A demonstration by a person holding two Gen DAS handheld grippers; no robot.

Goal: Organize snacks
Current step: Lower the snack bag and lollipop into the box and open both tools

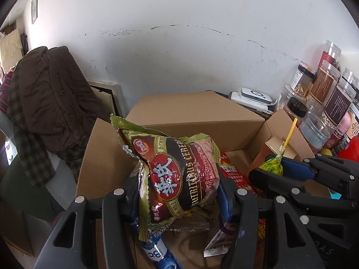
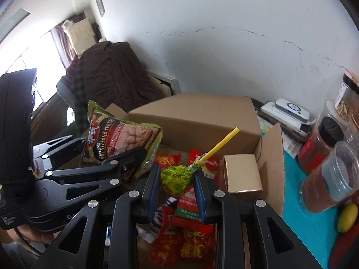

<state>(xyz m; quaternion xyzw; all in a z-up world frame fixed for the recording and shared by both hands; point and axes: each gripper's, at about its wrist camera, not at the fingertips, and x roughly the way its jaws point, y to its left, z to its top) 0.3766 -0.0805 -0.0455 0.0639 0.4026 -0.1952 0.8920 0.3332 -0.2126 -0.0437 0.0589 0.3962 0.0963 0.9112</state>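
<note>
Fingers [image 2: 199, 192] astride lollipop [image 2: 176, 180]

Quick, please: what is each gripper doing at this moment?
Left gripper: closed on the cereal bag.
Right gripper: closed on the lollipop.

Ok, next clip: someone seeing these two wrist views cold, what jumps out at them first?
Probably the crinkled green and red cereal bag clamped in the left gripper, held above the open cardboard box. Next, the lollipop in yellow-green wrapper, its yellow stick pointing up and to the right, pinched in the right gripper over red snack packets in the box. Clear jars crowd the right edge by the wall.
</note>
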